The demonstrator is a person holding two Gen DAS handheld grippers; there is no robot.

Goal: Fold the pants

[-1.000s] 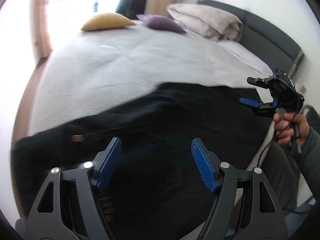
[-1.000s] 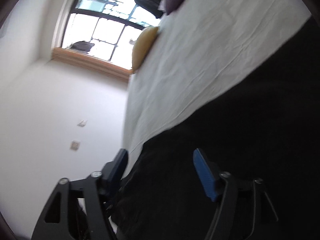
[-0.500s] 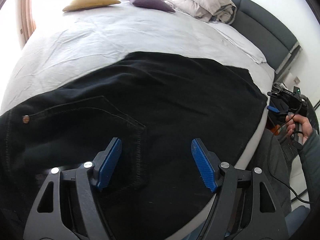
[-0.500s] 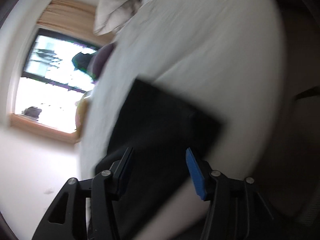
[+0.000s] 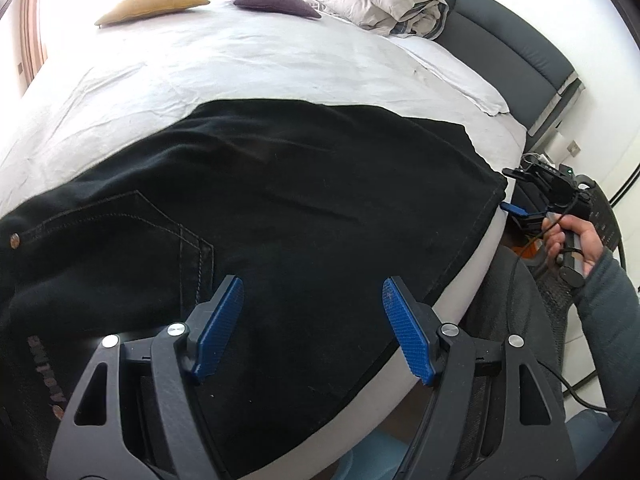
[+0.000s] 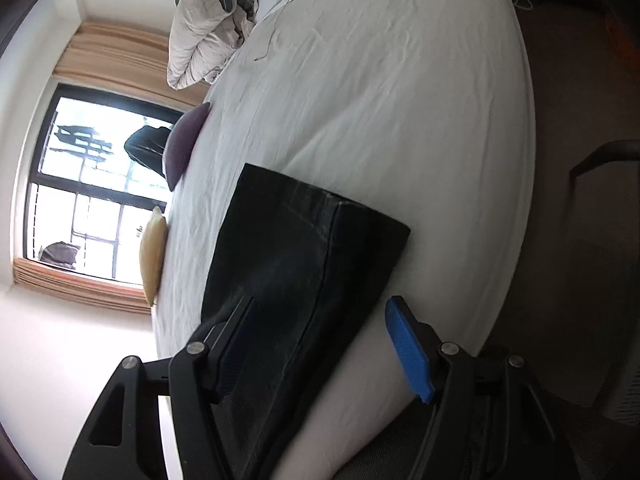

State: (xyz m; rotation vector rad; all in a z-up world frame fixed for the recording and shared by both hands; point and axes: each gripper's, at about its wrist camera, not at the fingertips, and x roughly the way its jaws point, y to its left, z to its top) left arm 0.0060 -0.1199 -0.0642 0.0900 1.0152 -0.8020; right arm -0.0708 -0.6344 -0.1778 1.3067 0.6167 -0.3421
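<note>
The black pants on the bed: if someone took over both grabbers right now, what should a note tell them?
Left gripper: open, empty, hovering over the black pants near the back pocket.
Right gripper: jaws opening, gripping nothing, at the leg-hem end beside the bed edge; the right hand holds it there.
Pants: spread lengthwise along the near edge of the white bed, legs apparently stacked.
Done: pants laid out flat.
Left: probably grip hem and waist and fold end to end.

matt black denim pants [image 5: 304, 200]
</note>
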